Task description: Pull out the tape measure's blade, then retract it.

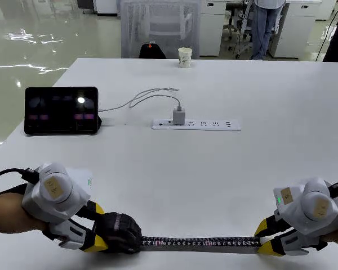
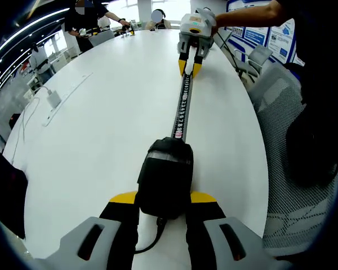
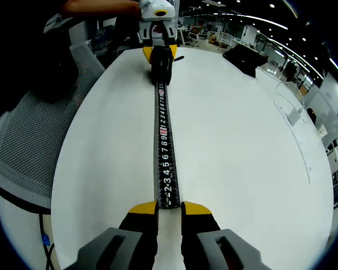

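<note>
Along the table's [image 1: 225, 169] near edge, the left gripper [image 1: 99, 229] clamps the black tape measure case [image 1: 121, 232] while the right gripper [image 1: 263, 236] pinches the tip of the extended blade [image 1: 200, 242], which lies flat between them. Whichever way the blade travels next, the tip should probably move in line with the case, untwisted and unreleased. The right gripper view makes the blade's numerals legible; the head view adds a tablet [image 1: 61, 109] and power strip [image 1: 196, 124] farther back.

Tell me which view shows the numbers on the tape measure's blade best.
The right gripper view: the blade runs up the frame, digits large and readable. The left gripper view shows it receding, digits tiny; the head view, a thin strip low down.
</note>
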`<state>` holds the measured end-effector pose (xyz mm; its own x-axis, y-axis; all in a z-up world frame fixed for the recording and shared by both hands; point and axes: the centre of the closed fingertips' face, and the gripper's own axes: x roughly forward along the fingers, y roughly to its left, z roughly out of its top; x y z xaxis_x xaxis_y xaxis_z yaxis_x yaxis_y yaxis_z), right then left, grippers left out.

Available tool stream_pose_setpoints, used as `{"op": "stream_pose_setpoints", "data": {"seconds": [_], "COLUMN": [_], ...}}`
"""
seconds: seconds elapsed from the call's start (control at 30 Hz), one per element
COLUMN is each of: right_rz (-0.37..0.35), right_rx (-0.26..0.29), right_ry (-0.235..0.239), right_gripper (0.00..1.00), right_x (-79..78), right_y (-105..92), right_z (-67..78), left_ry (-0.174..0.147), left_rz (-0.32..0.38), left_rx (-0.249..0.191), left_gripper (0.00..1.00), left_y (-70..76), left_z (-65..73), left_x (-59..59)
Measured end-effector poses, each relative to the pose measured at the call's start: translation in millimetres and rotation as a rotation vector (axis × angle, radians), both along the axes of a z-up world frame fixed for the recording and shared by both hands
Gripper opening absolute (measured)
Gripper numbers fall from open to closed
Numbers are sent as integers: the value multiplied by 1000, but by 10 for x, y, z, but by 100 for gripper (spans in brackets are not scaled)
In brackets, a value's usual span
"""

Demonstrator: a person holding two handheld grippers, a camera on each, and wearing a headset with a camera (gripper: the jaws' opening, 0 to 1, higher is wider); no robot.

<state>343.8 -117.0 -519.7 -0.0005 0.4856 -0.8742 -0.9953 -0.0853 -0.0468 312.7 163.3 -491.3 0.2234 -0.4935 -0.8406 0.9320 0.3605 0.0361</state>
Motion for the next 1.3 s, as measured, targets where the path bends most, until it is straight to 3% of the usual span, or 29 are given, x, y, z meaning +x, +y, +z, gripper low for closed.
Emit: {"op": "stream_pose_setpoints", "data": {"seconds": [0.33, 0.7, 1.1, 1.3], "right_rz": [-5, -58, -163, -219], "right_rx": [-10, -1, 35, 66], "right_ry": [-17, -23, -11, -2], "right_gripper": [14, 20, 37, 43], "right_x": [-11, -47, -159, -231], "right_y": [14, -22, -74, -94], "right_z": [-11, 25, 52, 89], "left_ry": [-4, -8, -8, -9], "left_rz": [14, 54, 148, 208], "left_rx": [12, 7, -25, -62], "left_gripper": [26, 31, 45, 54], "left_y": [31, 92, 159, 156], "left_z": [-3, 4, 44, 104], "left_x": [-2, -55, -211, -260]}}
